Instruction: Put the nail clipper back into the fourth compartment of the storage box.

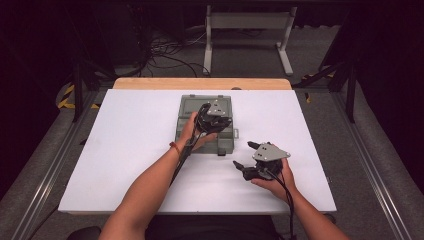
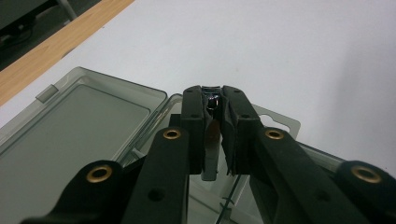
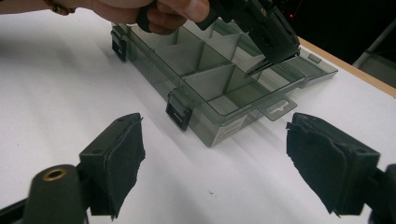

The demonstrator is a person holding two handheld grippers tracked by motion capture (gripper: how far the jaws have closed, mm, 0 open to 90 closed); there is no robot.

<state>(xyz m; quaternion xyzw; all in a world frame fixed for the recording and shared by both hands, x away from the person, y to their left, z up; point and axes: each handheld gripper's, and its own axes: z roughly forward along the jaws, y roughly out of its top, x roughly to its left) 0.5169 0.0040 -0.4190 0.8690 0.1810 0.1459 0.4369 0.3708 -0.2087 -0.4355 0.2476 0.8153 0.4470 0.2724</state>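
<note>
Right gripper (image 1: 242, 155) near front edge of table (image 1: 125, 165), jaws wide apart, nothing between, idle beside box (image 3: 219, 88).

Left gripper (image 1: 210, 121) over open box, pads clamped on clipper (image 2: 211, 140), a thin metal piece, probably a nail clipper; tip angled down toward compartments.

Step judged: placing clipper into box. Next move calls for lowering into one compartment, then parting jaws; right gripper likely needed for lid (image 2: 70, 121).

Count: grippers two; box one, latches (image 3: 180, 109) two; clipper one.
</note>
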